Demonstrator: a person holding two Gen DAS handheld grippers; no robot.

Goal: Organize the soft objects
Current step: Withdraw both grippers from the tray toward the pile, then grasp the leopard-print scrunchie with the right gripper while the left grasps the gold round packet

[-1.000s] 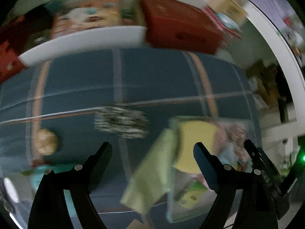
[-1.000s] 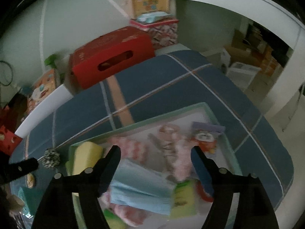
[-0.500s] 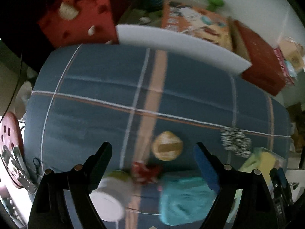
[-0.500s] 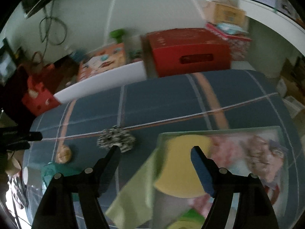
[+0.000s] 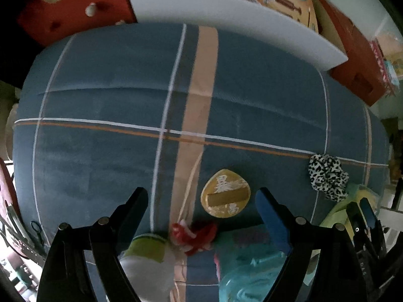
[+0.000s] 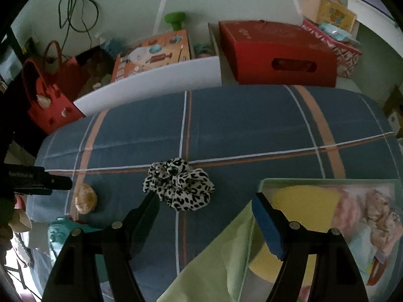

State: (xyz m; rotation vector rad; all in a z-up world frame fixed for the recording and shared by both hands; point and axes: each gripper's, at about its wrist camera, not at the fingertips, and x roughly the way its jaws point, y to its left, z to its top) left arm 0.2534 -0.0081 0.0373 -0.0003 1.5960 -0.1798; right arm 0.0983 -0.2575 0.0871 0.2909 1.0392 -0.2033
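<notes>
Partly done: pale green-rimmed tray (image 6: 327,181) right of right hand-held gripper (image 6: 205,202) already holds several soft items. Left: leopard-print fabric scrunchie (image 6: 179,184) just ahead, yellow round pad (image 5: 225,193) ahead of left hand-held gripper (image 5: 201,200). Both spread wide, empty.

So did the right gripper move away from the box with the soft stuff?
Yes. The right gripper swung left: earlier it hung over the box, now it frames the scrunchie on the blue cloth.
</notes>
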